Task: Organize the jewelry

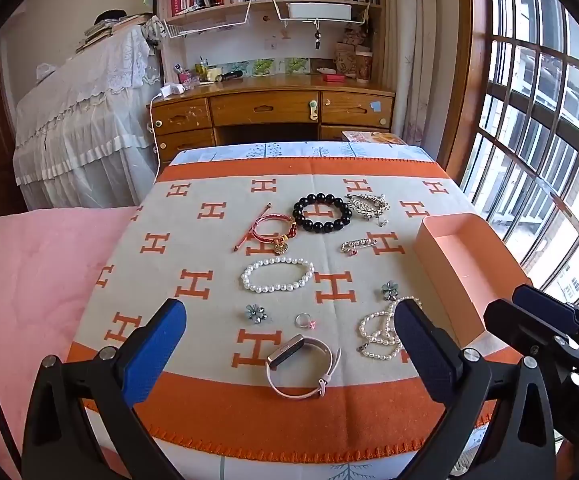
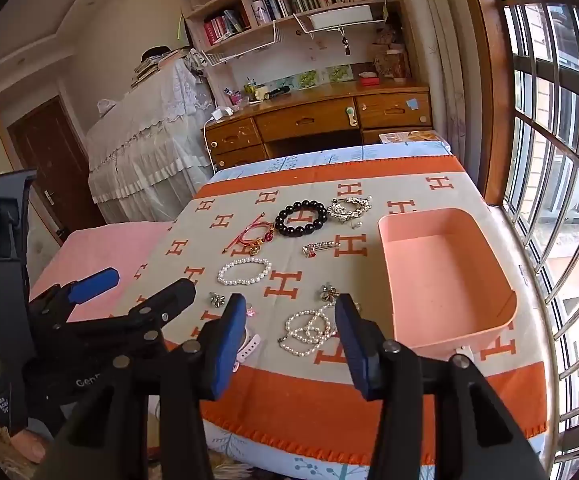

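One pink box [image 2: 445, 280] sits empty beside scattered jewelry [image 2: 245, 272].

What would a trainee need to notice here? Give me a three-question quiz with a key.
1. True or false: the pink box already holds jewelry.
2. Which lies nearest the black bead bracelet? A) the watch B) the red cord bracelet C) the ring
3. Fill in: both the left tool and the right tool hold ____.

Key: 1. False, it is empty. 2. B. 3. Nothing; both stand open above the blanket.
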The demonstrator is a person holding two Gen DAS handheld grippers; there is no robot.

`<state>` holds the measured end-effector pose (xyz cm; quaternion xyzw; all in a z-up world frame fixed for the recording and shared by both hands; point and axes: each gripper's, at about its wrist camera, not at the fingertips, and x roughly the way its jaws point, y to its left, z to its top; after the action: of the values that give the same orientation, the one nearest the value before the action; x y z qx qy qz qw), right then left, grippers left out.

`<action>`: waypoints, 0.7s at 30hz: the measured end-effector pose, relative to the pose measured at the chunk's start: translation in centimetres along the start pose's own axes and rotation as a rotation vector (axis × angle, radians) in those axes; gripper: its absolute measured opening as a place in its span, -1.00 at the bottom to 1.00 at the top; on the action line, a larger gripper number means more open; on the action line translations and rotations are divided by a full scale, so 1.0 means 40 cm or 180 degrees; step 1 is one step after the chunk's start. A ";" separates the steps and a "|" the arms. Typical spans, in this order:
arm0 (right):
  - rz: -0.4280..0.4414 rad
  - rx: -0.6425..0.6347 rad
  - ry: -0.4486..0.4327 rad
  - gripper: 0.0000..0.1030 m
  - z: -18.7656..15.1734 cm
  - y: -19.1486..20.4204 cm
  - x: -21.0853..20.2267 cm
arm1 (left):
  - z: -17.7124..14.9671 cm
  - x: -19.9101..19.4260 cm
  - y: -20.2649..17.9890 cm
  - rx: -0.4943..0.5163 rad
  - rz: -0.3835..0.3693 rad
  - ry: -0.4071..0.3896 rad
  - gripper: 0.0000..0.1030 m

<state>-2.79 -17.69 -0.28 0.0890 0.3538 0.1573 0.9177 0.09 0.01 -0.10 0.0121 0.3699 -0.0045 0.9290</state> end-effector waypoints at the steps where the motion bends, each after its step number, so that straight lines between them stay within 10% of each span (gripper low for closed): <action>1: 0.0014 0.0002 0.0007 0.04 -0.005 0.003 -0.003 | 0.000 0.002 -0.001 0.0004 -0.0008 0.0013 0.99; 21: -0.0122 -0.0020 0.0020 0.11 -0.016 0.006 0.010 | -0.019 -0.017 0.005 -0.0016 -0.0057 -0.0025 0.99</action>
<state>-3.00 -17.29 -0.93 0.0789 0.3578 0.1410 0.9197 -0.92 0.23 -0.16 0.0064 0.3663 -0.0120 0.9304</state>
